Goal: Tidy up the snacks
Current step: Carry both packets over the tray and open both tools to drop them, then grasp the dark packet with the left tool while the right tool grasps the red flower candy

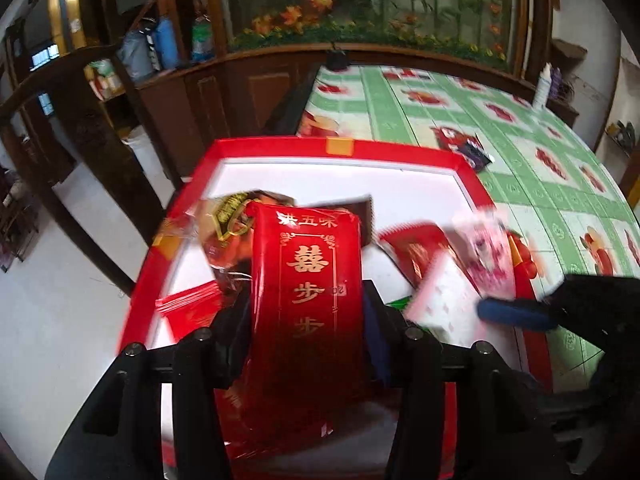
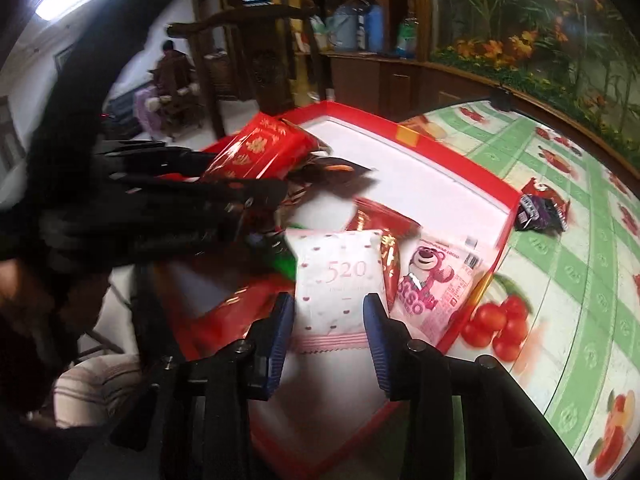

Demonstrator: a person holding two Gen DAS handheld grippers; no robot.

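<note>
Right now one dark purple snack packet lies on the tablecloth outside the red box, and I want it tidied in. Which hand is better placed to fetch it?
Probably the right. The right gripper works on the box's side nearest the purple packet, though it holds the white 520 packet. The left gripper clamps a red packet at the far side.

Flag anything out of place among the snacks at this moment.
One dark purple packet lies crumpled on the green tablecloth, outside the red box that holds the other snacks. Nothing looks spilled or torn.

Snack packets (image 2: 340, 280) crowd the red box's (image 1: 400, 151) near half; far half open.
</note>
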